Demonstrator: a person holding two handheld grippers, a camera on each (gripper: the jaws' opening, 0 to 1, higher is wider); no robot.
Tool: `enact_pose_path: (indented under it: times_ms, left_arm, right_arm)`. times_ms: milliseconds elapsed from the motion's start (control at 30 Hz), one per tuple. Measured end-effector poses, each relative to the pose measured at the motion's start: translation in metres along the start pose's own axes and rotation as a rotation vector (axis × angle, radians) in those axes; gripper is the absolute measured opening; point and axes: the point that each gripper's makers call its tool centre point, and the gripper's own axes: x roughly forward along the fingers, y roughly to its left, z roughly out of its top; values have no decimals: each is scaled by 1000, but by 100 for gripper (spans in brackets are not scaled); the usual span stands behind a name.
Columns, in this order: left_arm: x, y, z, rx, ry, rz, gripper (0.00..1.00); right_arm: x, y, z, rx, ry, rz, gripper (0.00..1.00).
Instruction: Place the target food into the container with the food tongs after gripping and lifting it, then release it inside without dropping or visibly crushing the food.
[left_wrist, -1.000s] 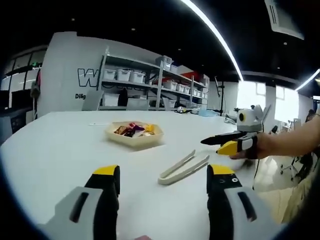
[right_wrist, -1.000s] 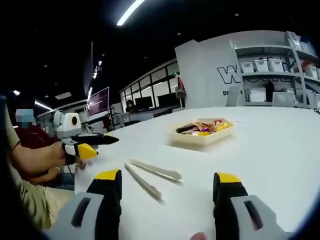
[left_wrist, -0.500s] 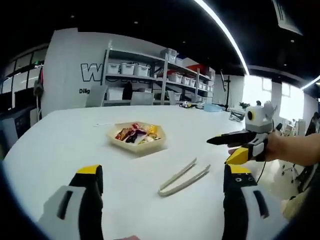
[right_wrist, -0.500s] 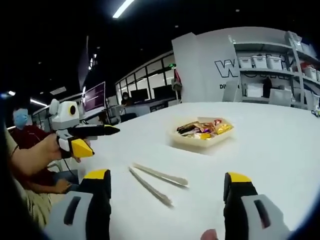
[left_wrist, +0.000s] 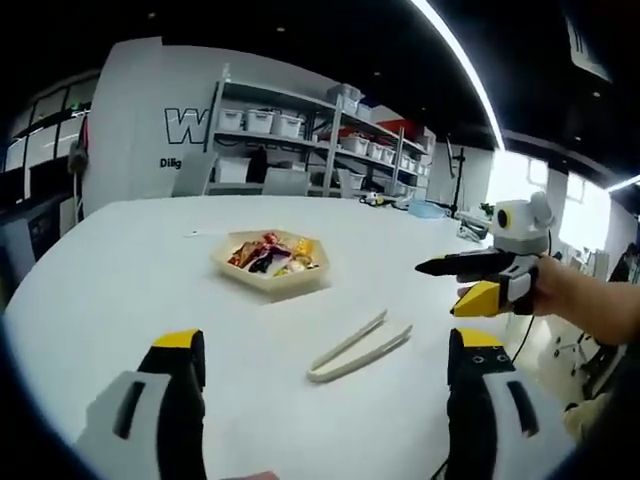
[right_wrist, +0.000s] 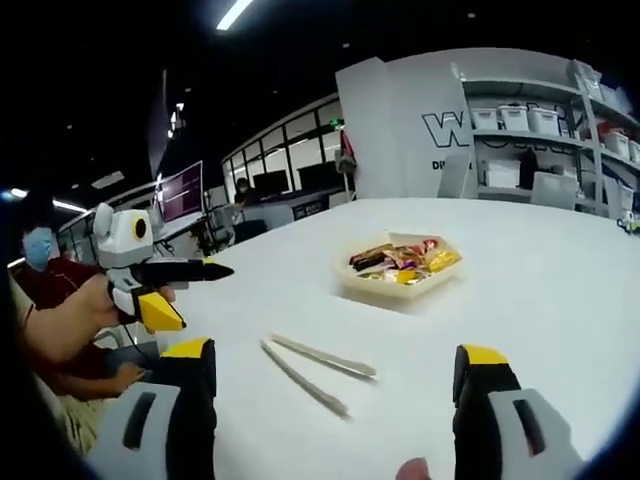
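White bench (left_wrist: 110, 290) carries everything. Left gripper (left_wrist: 325, 365) at bottom of left gripper view, fingers (left_wrist: 180, 350) spread wide, holding nothing. Right gripper (right_wrist: 335, 365) at bottom of right gripper view, same: fingers (right_wrist: 478, 365) wide apart, empty. Food tongs (left_wrist: 358, 347) lie flat on the bench, centre frame in left gripper view, between the fingers and slightly ahead of them; in right gripper view the tongs (right_wrist: 315, 368) sit lower centre, tips splayed, untouched. Tan hexagonal tray (left_wrist: 272, 278) with mixed wrapped food (left_wrist: 268, 252) sits beyond the tongs, upper centre of the frame, apart from them. Right gripper also shows at right edge of left gripper view, in a hand (left_wrist: 590, 300), above the bench. Shelving with bins (left_wrist: 300, 150) in upper background.
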Motion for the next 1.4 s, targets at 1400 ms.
enact_pose_path:
  times_ms: [1400]
  left_arm:
    - [9, -5, 11, 0, 28, -1, 99]
  right_arm:
    - [2, 1, 6, 17, 43, -10, 99]
